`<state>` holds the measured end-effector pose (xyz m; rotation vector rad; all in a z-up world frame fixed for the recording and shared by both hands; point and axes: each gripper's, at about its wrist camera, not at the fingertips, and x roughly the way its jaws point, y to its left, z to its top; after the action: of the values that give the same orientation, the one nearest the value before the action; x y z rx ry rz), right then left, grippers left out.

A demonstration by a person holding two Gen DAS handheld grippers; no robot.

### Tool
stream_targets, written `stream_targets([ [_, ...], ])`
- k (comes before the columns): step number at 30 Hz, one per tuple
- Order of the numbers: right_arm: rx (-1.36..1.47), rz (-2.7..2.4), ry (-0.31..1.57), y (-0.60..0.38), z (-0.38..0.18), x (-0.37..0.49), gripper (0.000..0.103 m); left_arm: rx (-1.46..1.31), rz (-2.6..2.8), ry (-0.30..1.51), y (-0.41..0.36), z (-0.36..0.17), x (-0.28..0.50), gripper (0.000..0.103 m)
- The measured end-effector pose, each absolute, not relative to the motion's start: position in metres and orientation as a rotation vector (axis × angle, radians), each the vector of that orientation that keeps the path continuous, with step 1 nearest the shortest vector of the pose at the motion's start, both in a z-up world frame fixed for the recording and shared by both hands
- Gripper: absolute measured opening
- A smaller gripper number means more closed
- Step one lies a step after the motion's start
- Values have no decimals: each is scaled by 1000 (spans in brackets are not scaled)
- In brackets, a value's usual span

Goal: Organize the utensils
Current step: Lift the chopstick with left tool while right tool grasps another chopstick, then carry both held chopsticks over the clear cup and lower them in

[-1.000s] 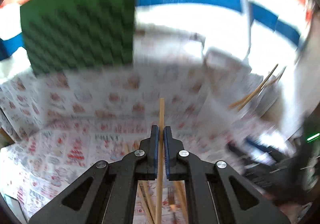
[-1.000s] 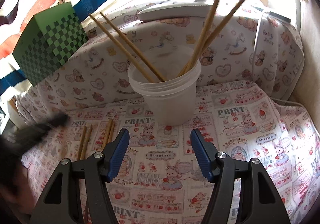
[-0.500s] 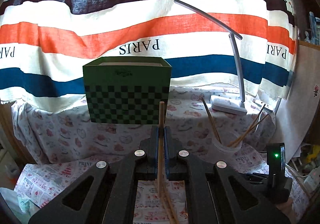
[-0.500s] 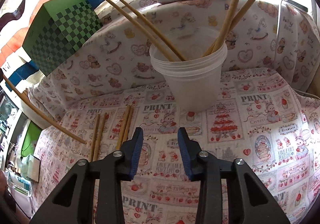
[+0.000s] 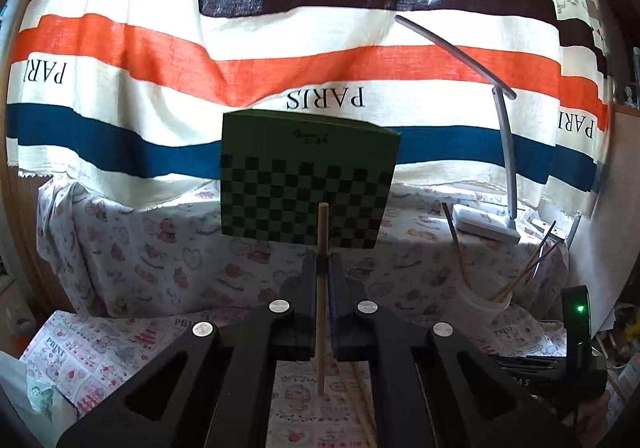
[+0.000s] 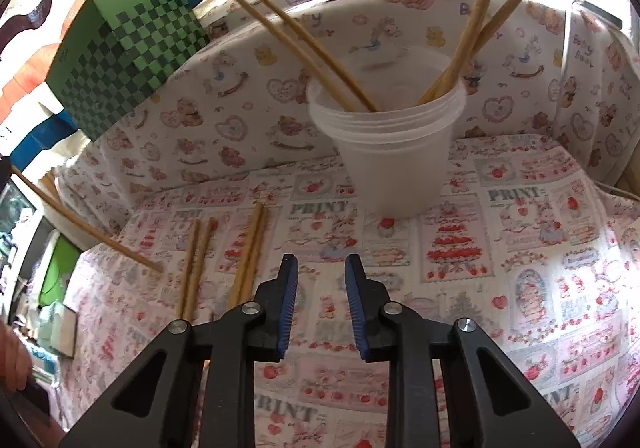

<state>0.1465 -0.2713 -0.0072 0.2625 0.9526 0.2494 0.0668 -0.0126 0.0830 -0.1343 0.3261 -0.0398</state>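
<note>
My left gripper [image 5: 322, 262] is shut on one wooden chopstick [image 5: 322, 232], which stands upright between its pads, its lower tip above the printed cloth. The same held chopstick [image 6: 84, 226] slants in from the left in the right wrist view. A translucent plastic cup [image 6: 396, 156] on the cloth holds several chopsticks, and it also shows at the right of the left wrist view as the cup [image 5: 482, 300]. My right gripper [image 6: 321, 268] hovers in front of the cup; its jaws are closing with nothing between them. Two pairs of loose chopsticks [image 6: 250, 252] lie on the cloth to its left.
A green checkered box [image 5: 308, 176] stands on the raised ledge behind, in front of a striped curtain [image 5: 240, 60]. A grey desk lamp [image 5: 505, 152] has its base on the ledge behind the cup. A printed cloth [image 6: 520, 248] covers the table.
The left wrist view swung up from the cloth to face the box and curtain, chopstick still gripped. The right gripper's jaws narrowed a lot and it came closer to the cup.
</note>
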Motion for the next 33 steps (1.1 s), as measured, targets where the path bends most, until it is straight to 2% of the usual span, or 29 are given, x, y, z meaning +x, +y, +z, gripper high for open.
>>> stream_targets([
  [6, 264, 299, 982, -256, -4, 156, 27, -174, -60, 364, -2, 83, 63, 4],
  [13, 118, 412, 1029, -193, 11, 171, 27, -176, -48, 380, 1, 82, 62, 4],
  [17, 14, 364, 1083, -153, 2, 188, 27, -207, -20, 418, 10, 78, 70, 4],
  [22, 66, 385, 1195, -125, -16, 216, 26, -238, -29, 430, 25, 75, 72, 4],
  [33, 27, 309, 1252, -104, -44, 235, 23, -250, -50, 446, 25, 69, 72, 4],
])
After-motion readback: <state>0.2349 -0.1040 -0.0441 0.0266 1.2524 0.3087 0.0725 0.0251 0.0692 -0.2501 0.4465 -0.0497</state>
